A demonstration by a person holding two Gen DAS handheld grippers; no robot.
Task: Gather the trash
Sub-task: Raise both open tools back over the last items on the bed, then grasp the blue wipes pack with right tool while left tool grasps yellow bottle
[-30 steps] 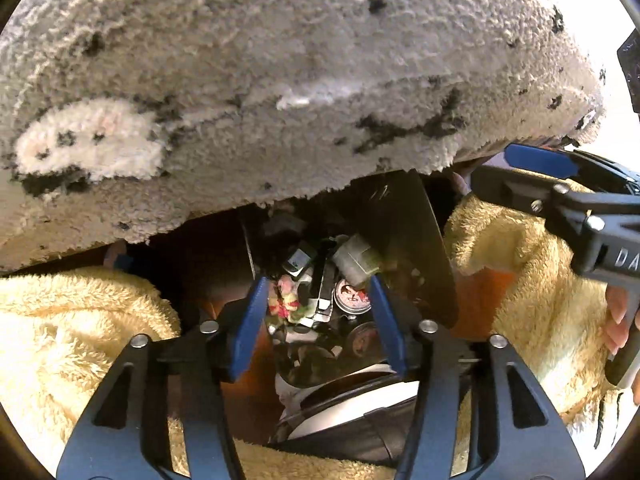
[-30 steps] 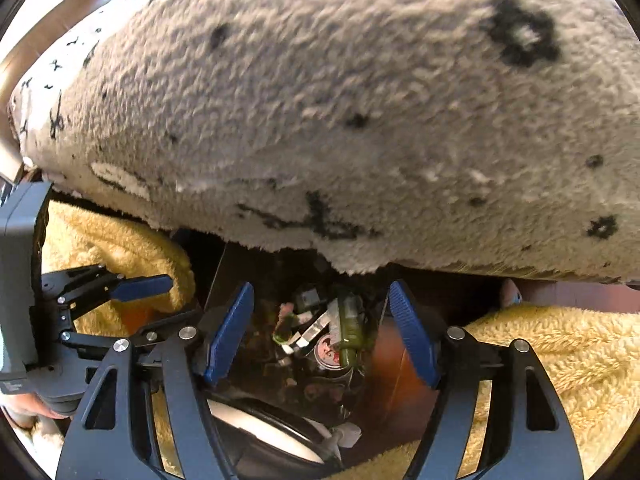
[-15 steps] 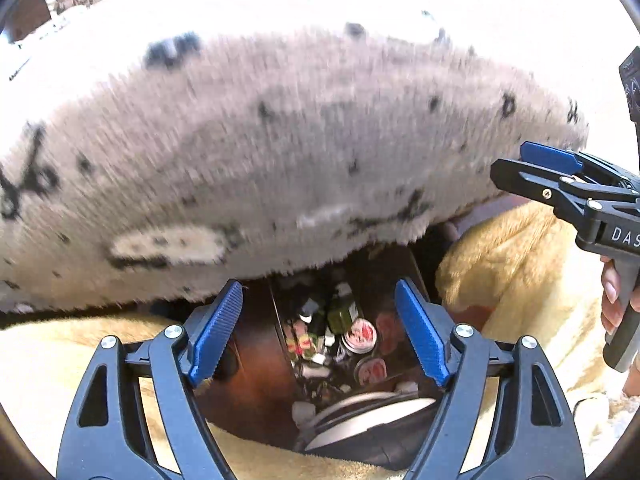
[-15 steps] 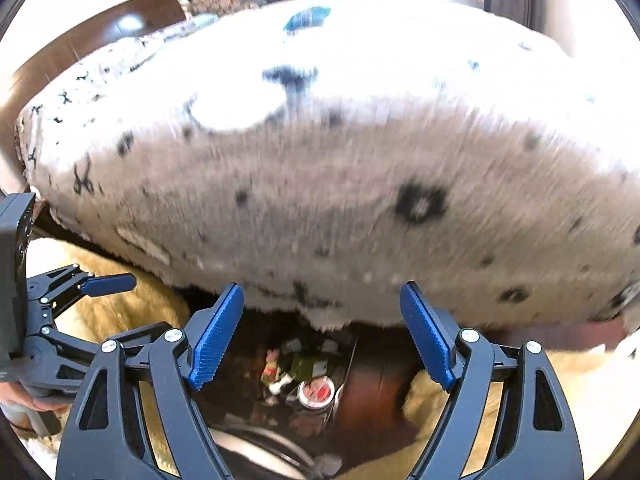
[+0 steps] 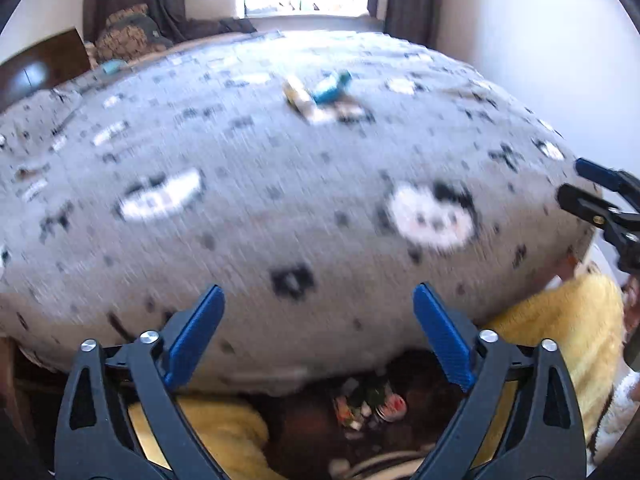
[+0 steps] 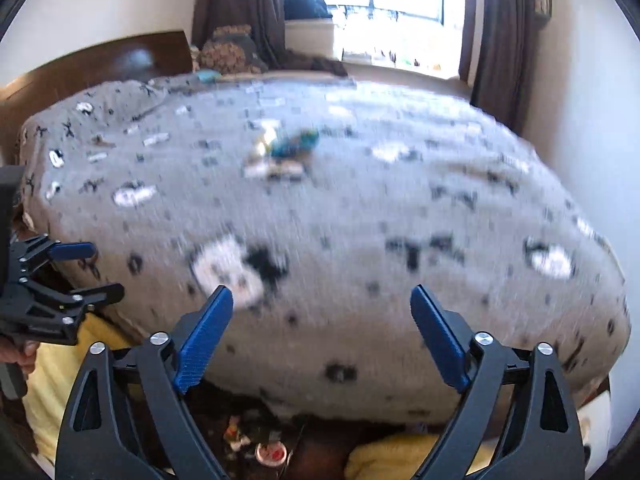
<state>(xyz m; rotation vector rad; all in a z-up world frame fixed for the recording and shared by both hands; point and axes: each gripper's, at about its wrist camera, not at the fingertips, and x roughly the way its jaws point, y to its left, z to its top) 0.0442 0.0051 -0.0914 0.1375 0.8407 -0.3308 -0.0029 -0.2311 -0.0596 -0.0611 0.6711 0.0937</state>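
Wrappers, blue and yellowish, lie blurred on blanket; both tools gape, just widened, empty

Bed with grey patterned blanket, small cluster of blurred litter lying near its middle, brown cushion at the far edge

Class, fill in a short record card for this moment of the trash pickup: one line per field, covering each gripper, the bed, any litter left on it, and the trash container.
left gripper: open, jaws have just been opening, nothing between them
right gripper: open, jaws have just been opening, nothing between them
bed cover: grey, black and white pattern, fills most of both views
litter on bed: small cluster of blue and pale pieces near the middle, blurred
trash container: dark, below the bed's near edge, holds colourful scraps
yellow fabric: on both sides of the container
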